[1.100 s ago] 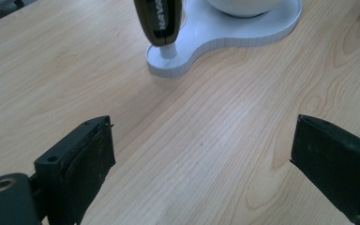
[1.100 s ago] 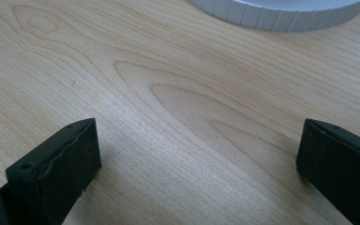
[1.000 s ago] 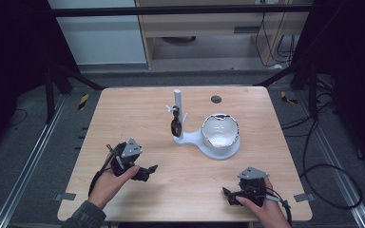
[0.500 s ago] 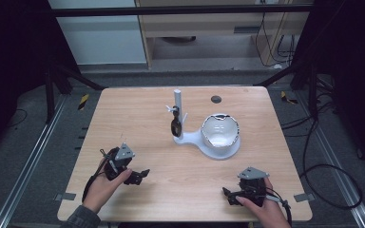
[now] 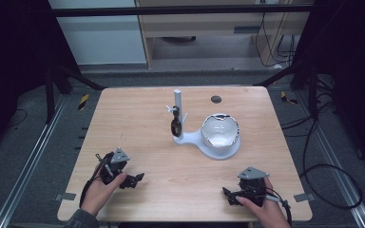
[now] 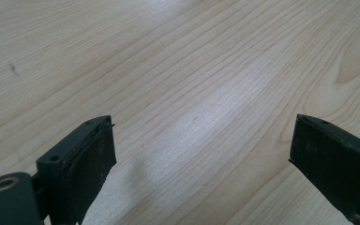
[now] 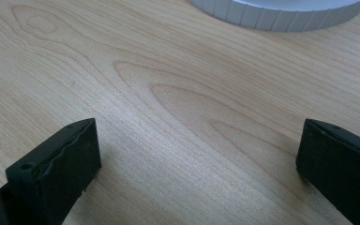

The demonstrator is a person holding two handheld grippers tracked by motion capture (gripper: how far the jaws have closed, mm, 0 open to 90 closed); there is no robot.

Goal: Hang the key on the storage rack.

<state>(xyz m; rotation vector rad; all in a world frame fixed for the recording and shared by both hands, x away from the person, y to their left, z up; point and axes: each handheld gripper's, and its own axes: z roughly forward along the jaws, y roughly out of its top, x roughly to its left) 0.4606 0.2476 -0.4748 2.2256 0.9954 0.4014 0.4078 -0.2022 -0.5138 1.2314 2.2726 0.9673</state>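
I had both claws resting low on the desk point(image 5: 138, 118), left claw point(image 5: 134, 179) at seven o'clock and right claw point(image 5: 229, 194) at five, each gaping wide and empty. The white stand point(image 5: 190, 138) with its bowl point(image 5: 219, 130) stood untouched near centre; I judged the work unstarted.

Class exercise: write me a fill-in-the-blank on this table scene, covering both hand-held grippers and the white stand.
1. Both the left hand-held gripper and the right hand-held gripper have their jaws ____.
2. The white stand carries a bowl on its ____ side in the high view.
3. The table top is made of ____.

Missing words: open; right; wood
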